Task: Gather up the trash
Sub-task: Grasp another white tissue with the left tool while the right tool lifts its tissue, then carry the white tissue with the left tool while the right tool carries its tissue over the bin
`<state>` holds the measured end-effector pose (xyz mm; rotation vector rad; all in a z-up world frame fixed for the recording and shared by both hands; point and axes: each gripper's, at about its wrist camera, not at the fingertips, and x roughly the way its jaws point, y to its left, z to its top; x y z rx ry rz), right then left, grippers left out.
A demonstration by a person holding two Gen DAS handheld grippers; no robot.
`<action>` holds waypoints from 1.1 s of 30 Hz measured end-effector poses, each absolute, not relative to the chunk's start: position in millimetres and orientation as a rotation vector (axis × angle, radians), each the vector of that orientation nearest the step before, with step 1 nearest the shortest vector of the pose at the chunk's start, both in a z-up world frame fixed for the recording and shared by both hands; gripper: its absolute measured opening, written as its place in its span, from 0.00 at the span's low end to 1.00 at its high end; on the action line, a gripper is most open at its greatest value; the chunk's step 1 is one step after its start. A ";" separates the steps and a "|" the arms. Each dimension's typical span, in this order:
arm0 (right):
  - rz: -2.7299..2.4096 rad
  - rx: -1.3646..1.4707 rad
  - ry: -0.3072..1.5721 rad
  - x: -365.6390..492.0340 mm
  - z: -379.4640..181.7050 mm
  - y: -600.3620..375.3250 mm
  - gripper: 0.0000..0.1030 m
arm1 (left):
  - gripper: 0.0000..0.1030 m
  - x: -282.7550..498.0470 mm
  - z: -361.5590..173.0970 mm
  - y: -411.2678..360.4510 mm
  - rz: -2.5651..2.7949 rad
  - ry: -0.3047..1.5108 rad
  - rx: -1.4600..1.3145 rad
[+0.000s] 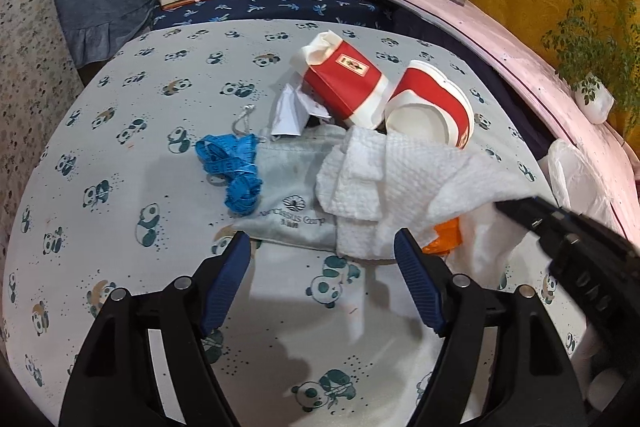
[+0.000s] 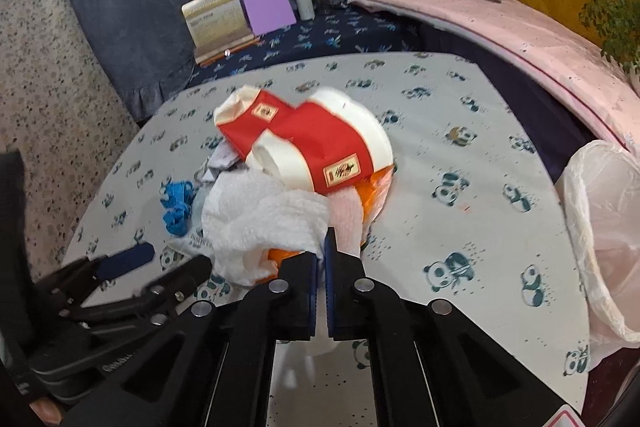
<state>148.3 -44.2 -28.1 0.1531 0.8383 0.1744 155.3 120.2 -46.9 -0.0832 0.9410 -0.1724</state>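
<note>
While heaped on the panda-print tabletop [image 1: 120,131], white paper towel [image 2: 264,223] pinched at near edge in right gripper [image 2: 322,255] jaws; left gripper [image 1: 322,251] jaws wide apart, empty, just short of it.

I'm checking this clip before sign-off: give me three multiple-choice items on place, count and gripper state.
1. Where does the blue tape measure lie relative to the white paper towel, in the left wrist view?
A. left of it
B. on top of it
C. right of it

2. How many red-and-white paper cups are in the pile?
A. one
B. two
C. four

3. What is the right hand-held gripper doing?
A. open above the table
B. pinching the paper towel
C. holding a cup

Answers: 1 A, it sits at the pile's left edge; 2 B, two crushed cups lie side by side; 3 B, its fingers are closed on a towel corner.
</note>
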 end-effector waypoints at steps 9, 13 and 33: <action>0.141 0.225 0.731 130.6 11.3 -80.8 0.03 | 0.74 166.7 -46.6 98.5 -0.216 0.944 -0.094; 0.122 0.246 0.709 124.9 17.0 -92.6 0.03 | 0.74 179.4 -46.3 91.7 -0.215 0.942 -0.101; 0.062 0.299 0.635 106.4 40.2 -149.7 0.03 | 0.03 173.0 -2.6 70.4 -0.269 0.877 -0.086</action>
